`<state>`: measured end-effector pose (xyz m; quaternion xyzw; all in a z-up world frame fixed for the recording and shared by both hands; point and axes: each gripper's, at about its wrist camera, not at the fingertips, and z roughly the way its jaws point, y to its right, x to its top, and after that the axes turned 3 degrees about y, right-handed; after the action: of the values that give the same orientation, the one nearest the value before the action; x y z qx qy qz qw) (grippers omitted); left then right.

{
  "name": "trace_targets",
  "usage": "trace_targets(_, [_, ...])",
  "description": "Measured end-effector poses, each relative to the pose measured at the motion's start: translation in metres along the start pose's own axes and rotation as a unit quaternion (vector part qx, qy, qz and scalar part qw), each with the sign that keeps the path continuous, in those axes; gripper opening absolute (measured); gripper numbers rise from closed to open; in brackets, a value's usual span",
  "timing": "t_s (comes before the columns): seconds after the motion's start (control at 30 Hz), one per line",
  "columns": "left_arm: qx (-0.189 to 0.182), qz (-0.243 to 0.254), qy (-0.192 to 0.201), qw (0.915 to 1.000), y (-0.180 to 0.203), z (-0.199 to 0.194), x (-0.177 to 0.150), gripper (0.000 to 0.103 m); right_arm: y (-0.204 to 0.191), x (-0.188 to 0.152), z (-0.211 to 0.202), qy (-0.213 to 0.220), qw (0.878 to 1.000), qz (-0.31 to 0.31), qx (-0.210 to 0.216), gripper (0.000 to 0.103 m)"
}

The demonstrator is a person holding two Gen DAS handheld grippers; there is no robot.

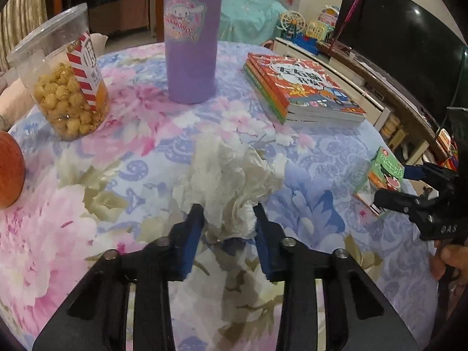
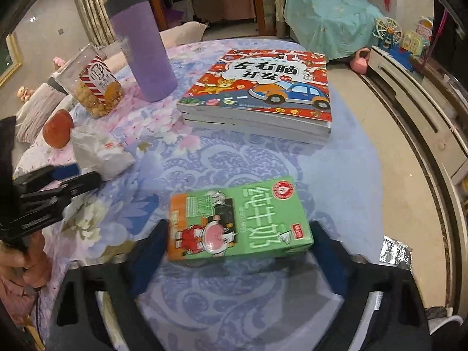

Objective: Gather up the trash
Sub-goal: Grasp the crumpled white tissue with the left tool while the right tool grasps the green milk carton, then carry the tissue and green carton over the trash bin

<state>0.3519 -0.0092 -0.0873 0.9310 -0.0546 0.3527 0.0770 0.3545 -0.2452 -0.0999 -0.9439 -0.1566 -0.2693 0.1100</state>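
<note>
1. My left tongs (image 1: 228,216) stand spread around one crumpled white tissue (image 1: 231,172); whether the pads touch it, I cannot tell.
2. My right tongs (image 2: 238,234) stand spread either side of one green milk carton (image 2: 239,222) lying flat on the table (image 2: 234,307).
3. Beyond: one purple cup (image 1: 190,35), top cut off; one popcorn jar (image 1: 64,79); three stacked books (image 1: 304,90); one apple (image 1: 10,169), half visible.

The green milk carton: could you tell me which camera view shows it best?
The right wrist view: the green milk carton lies centred, its printed face fully visible. The left wrist view shows it small at the edge, partly behind the right gripper.
</note>
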Motion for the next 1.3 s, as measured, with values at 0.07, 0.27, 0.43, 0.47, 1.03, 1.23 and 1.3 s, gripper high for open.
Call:
trace_targets(0.07, [-0.005,0.001,0.002,1.0000,0.000,-0.005,-0.002,0.023,-0.006,-0.007,-0.004,0.009,1.000,-0.009,-0.006,0.091])
trace_targets(0.27, [-0.018,0.001,0.004,0.9998,0.006,-0.028,-0.018,0.022,-0.021,-0.029,-0.030,0.034,0.999,0.015,0.010,0.091])
trace_targets(0.43, [-0.027,0.002,0.009,0.9996,0.014,-0.056,-0.040,0.022,-0.034,-0.055,-0.060,0.063,0.997,0.048,0.024,0.091])
trace_targets(0.47, [-0.032,0.000,0.010,0.9994,0.015,-0.062,-0.045,0.022,-0.036,-0.064,-0.068,0.073,0.995,0.056,0.024,0.091])
trace_targets(1.03, [-0.069,0.003,0.003,0.9976,0.052,-0.116,-0.108,0.022,-0.076,-0.142,-0.129,0.130,0.987,0.089,-0.002,0.091])
trace_targets(1.23, [-0.078,0.017,0.002,0.9968,0.070,-0.126,-0.116,0.022,-0.077,-0.155,-0.140,0.138,0.986,0.095,-0.006,0.091])
trace_targets(1.3, [-0.081,0.022,0.001,0.9965,0.075,-0.128,-0.117,0.022,-0.077,-0.159,-0.144,0.141,0.985,0.096,-0.008,0.091])
